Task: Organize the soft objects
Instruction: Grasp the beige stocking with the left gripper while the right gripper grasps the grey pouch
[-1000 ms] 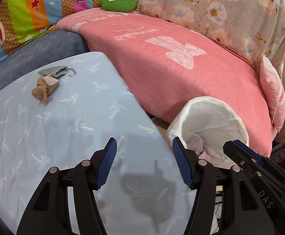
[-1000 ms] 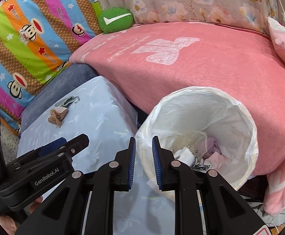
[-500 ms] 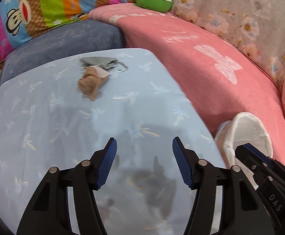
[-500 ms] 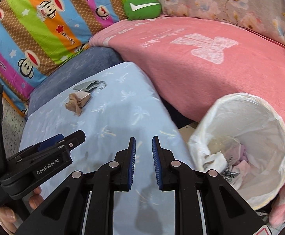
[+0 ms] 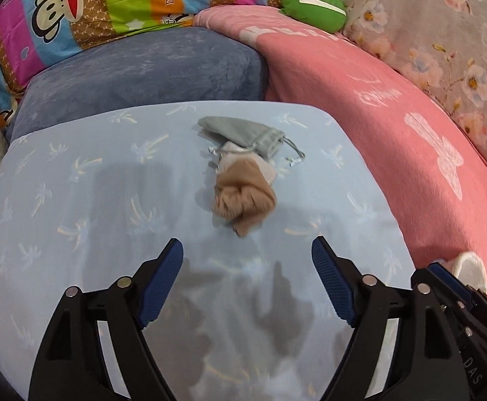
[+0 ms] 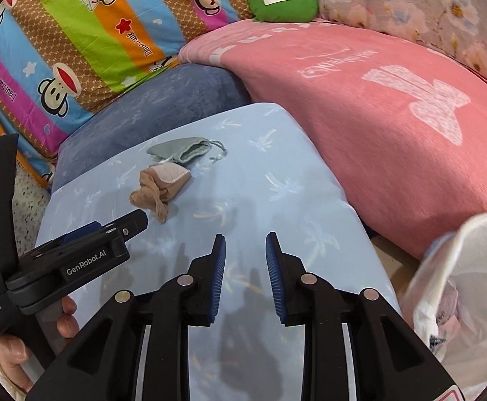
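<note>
While the left claw (image 5: 246,257), jaws wide, is now closing on the tan sock bundle (image 5: 243,197) lying on the table (image 5: 76,200), the right claw (image 6: 245,250) is idling narrow and empty, having swung away from the white-lined bin (image 6: 460,300).

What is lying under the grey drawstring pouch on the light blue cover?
The grey drawstring pouch lies on the light blue cover, its mouth end overlapping the pale end of the rolled tan stocking. Whatever its body covers is hidden.
</note>
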